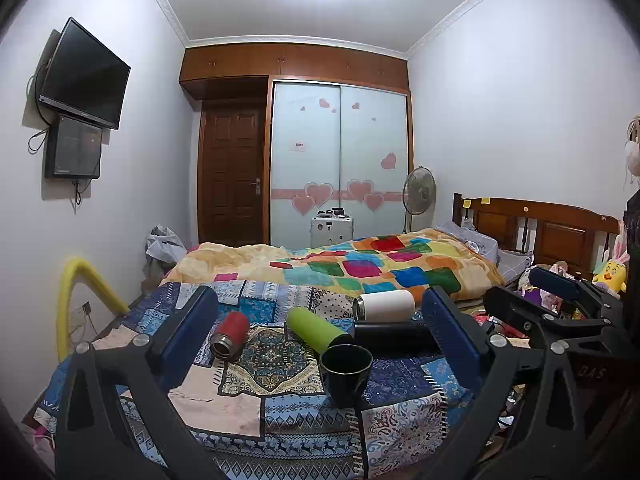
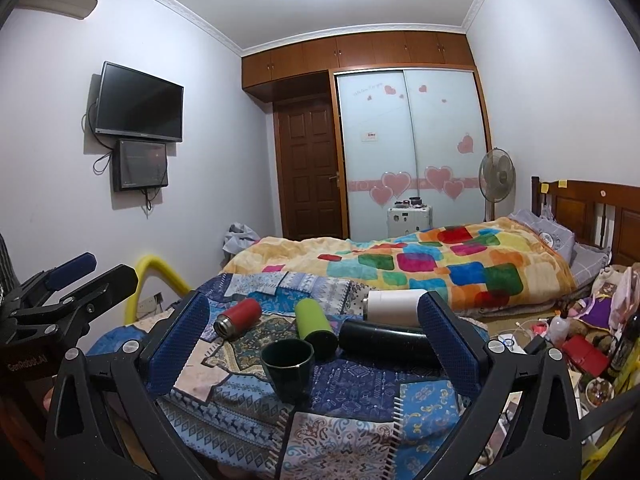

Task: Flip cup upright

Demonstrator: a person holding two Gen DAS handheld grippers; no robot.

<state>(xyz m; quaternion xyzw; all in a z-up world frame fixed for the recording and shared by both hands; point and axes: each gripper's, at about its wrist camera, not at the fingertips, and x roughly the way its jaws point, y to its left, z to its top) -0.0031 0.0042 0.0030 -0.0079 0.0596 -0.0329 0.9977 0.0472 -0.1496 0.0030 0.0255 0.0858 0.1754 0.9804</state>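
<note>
cup (image 1: 346,372), a dark glazed one that looks ceramic, stands on a patchwork quilt (image 1: 280,420) with its open mouth facing up, so the flip looks already done. going left to right across the quilt behind it: a red bottle (image 1: 230,334) on its side, a green bottle (image 1: 316,330) on its side just behind the cup, a black bottle (image 1: 394,335) lying flat, and a white bottle (image 1: 384,306) beyond that.

left gripper (image 1: 320,332) has its blue padded jaws spread wide, holding nothing, with the cup between them but untouched. right gripper (image 2: 312,334) is likewise wide open and empty, the cup sitting near its centre line.

judging by looks, the cup is stiff, moderately heavy, smooth and breakable; the soft quilt makes a wobbly base. best hold would be across the outer wall just below the rim.
</note>
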